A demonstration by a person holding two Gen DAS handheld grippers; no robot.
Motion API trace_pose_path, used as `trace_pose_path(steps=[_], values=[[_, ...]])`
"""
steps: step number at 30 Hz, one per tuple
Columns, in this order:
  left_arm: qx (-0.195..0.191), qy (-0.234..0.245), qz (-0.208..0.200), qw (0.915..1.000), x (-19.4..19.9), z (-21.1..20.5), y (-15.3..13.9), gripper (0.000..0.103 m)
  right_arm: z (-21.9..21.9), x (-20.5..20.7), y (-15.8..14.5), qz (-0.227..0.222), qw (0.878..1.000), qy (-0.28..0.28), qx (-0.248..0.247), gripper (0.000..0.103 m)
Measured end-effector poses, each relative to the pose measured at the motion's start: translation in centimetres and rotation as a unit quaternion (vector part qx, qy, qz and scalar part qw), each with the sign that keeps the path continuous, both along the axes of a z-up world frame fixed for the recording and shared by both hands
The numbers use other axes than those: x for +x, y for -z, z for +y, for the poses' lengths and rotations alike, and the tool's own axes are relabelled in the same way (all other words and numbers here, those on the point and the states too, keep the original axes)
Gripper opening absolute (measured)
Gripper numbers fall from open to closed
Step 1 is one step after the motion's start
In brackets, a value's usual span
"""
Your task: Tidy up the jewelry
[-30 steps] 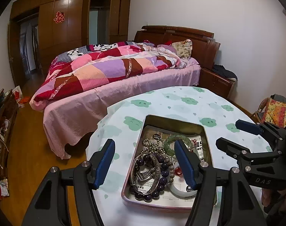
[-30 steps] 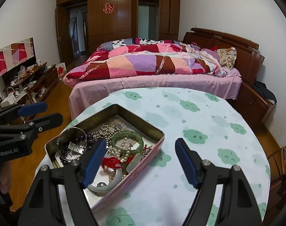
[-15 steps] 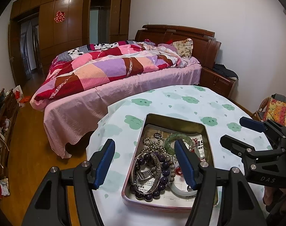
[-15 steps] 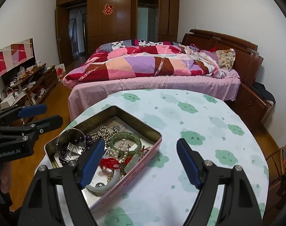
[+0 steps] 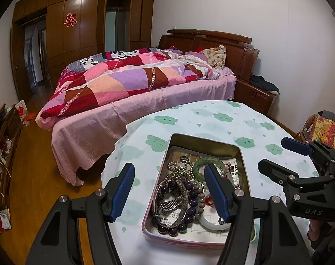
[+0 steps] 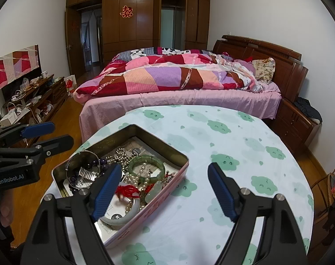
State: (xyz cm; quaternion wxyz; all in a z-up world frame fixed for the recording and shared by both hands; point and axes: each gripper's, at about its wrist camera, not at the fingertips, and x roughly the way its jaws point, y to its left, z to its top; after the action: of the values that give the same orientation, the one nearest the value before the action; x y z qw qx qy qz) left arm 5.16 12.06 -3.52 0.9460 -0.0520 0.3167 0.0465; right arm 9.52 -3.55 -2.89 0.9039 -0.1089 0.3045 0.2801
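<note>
Slightly wider than before, the empty right gripper (image 6: 165, 186) is held spread beside the jewelry tin (image 6: 145, 209), whose white bangle (image 5: 213, 222) is partly hidden behind the wide-open, empty left gripper (image 5: 170, 190).

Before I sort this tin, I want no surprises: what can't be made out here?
- Left wrist view: tin's near right corner, behind the left gripper's finger.
- Right wrist view: white bangle partly behind the right gripper's finger.
- Both views: print on the paper lining the tin, too small.
- Tangled beads: piece count unclear.
</note>
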Motion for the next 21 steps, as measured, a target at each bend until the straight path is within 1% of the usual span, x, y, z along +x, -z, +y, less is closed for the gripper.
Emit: trace_pose_path(steps=[21], values=[[0.001, -0.006, 0.005, 1.0000, 0.07, 0.06, 0.47, 0.066, -0.18, 0.03, 0.02, 0.000, 1.000, 0.001, 0.001, 0.083]])
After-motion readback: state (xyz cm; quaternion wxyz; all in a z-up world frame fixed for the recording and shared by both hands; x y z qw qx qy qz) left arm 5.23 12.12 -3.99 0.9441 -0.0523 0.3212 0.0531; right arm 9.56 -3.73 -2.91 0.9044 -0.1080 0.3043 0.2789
